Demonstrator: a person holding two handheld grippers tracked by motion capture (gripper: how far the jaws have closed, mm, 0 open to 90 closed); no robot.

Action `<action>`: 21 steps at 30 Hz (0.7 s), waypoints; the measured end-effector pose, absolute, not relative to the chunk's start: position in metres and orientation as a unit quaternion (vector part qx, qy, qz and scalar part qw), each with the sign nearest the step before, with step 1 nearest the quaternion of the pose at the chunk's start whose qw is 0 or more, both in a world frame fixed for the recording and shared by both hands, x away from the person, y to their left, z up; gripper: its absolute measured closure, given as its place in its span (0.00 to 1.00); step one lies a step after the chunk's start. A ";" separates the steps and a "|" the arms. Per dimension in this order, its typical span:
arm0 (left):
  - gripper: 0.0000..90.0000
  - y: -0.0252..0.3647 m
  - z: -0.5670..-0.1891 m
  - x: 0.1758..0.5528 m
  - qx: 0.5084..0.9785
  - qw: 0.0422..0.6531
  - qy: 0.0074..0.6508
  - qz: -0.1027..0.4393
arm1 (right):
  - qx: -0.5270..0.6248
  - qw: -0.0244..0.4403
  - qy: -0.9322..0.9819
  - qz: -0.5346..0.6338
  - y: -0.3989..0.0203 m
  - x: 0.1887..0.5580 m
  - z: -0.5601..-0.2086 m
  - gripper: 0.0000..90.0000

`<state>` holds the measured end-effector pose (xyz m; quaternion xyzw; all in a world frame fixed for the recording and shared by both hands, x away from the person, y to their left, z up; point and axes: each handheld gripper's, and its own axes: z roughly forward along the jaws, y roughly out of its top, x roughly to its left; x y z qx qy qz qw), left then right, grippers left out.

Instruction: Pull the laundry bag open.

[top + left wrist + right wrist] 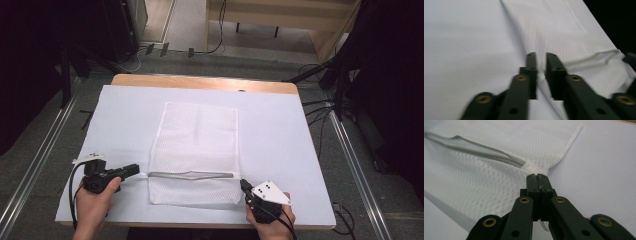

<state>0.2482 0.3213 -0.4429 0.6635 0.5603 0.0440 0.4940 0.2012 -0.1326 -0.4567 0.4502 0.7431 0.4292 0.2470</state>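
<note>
A white mesh bag [195, 150] lay flat on the white sheet [280, 130] that covered the bench [200, 81], its grey zipper [192, 175] running crosswise between the two tools.

The left tool [134, 170] lay level, just at the bag's left edge, at that end of the zipper. In the left gripper view its jaws stood a little apart, with a small white tab [540, 75] of the bag in the gap between them; the pads did not press on it.

The right tool [244, 186] sat at the bag's right edge, at the other end of the zipper. In the right gripper view [537, 180] its jaws were pressed together on a thin bit of the bag's edge just ahead of them, with the mesh spreading away in front and to the tool's left, and the bare sheet to its right.

A hand [92, 207] held the left tool from below, and another hand [272, 225] held the right one.
</note>
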 end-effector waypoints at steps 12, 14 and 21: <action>0.09 0.337 -0.434 0.228 0.659 0.519 0.526 0.144 | 0.456 0.251 0.740 0.425 -0.136 0.204 -0.460 0.65; 0.09 0.336 -0.433 0.227 0.669 0.513 0.517 0.149 | 0.458 0.255 0.736 0.429 -0.140 0.208 -0.458 0.43; 0.00 0.330 -0.434 0.224 0.696 0.486 0.499 0.176 | 0.458 0.264 0.725 0.442 -0.171 0.215 -0.448 0.29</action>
